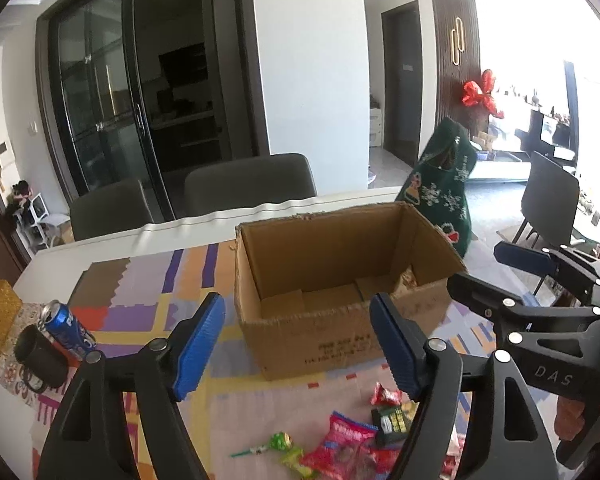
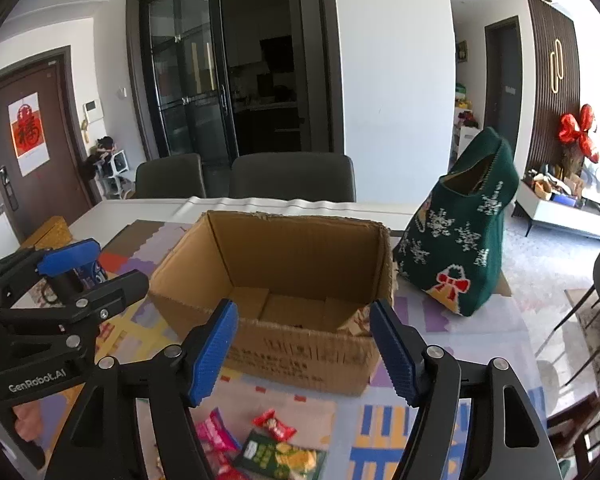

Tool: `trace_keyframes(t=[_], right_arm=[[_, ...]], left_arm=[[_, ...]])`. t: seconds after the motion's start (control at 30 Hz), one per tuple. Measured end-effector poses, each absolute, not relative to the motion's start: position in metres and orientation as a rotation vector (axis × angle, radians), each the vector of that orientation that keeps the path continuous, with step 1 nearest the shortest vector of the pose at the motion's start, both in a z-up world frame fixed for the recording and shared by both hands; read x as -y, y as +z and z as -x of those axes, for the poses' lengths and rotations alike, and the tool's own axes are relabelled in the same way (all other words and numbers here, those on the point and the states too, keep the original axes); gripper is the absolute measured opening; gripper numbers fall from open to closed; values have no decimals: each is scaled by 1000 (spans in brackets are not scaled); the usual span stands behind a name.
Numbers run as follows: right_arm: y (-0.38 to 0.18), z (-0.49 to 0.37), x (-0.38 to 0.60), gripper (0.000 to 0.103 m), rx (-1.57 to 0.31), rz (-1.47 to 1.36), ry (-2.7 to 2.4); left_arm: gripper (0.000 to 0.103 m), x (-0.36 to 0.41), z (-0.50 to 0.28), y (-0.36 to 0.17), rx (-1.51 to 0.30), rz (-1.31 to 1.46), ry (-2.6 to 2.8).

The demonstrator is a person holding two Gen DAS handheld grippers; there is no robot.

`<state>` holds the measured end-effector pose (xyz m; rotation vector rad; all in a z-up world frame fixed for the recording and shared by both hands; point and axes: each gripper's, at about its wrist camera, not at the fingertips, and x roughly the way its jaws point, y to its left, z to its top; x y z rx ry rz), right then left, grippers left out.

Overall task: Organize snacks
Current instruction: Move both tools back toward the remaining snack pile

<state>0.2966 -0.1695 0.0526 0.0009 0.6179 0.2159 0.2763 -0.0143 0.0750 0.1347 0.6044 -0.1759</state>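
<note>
Your left gripper (image 1: pixel 298 344) is released: its 2 blue pads stand well apart with nothing between them. It hangs above the table, aimed down at the near wall of the open cardboard box (image 1: pixel 340 280), which shows through the gap.

Your right gripper (image 2: pixel 304 348) is likewise spread and empty-handed, pointing at the same box (image 2: pixel 284 280) from the other side. Each gripper shows in the other's view, just beside the box.

Loose snacks lie on the patterned tablecloth (image 1: pixel 140 312) below and in front of both sets of fingers, short of the box and untouched: a red candy (image 2: pixel 274 424), a pink packet (image 2: pixel 216 434), a green packet (image 2: pixel 278 458) and a green lollipop (image 1: pixel 278 442).

At least 1 wrapper rests in the box's right corner (image 1: pixel 408 280).

A green knitted bag (image 2: pixel 460 240) stands right of the box. A blue can (image 1: pixel 68 328) and a black mug (image 1: pixel 40 354) sit well to the left.
</note>
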Motion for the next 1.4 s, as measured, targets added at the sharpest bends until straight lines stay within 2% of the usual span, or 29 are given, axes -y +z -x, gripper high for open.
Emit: trace_keyframes(t=[0.43,0.77,1.0,1.4], right_arm=[[48,-226,165,72,-605,12,221],[20,-191,160,72,-672,19,237],[-8,-177,162,72,-752,22,227],[-51,-174,170,72,-881,32,212]], left_arm=[[78,2,-211,61,-653,-75,-166],[78,-1,-176,35,-681,-85,-149],[78,10,-162,7,-713,-141,-188],[78,17,-175,-54,-889,-142,-287]])
